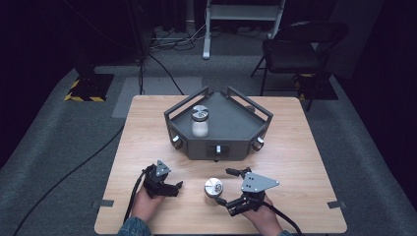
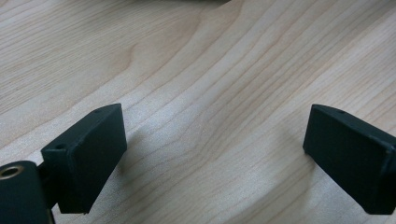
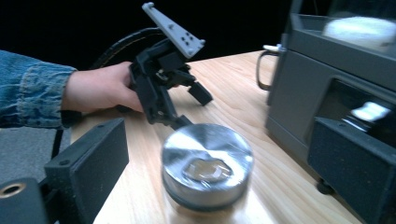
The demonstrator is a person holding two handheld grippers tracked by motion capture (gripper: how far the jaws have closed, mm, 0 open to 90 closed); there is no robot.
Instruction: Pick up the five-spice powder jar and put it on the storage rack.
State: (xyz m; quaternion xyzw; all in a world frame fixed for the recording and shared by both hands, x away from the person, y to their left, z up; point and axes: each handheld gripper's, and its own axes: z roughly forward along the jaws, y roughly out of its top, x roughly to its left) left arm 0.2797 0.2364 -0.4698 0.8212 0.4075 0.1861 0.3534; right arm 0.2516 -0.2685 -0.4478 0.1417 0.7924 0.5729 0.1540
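Lid (image 1: 213, 187) of shiny metal lies flat on the surface (image 1: 295, 167), near edge, between the spread jaws of my right hand-held gripper (image 1: 222, 187), untouched. My left hand-held gripper (image 1: 178, 187) rests spread and empty just left of it.

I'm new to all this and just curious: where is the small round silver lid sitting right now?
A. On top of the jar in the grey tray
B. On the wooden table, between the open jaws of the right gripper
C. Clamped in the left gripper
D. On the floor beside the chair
B: the silver lid rests on the wooden table, with the right gripper open around it and not pressing on it.
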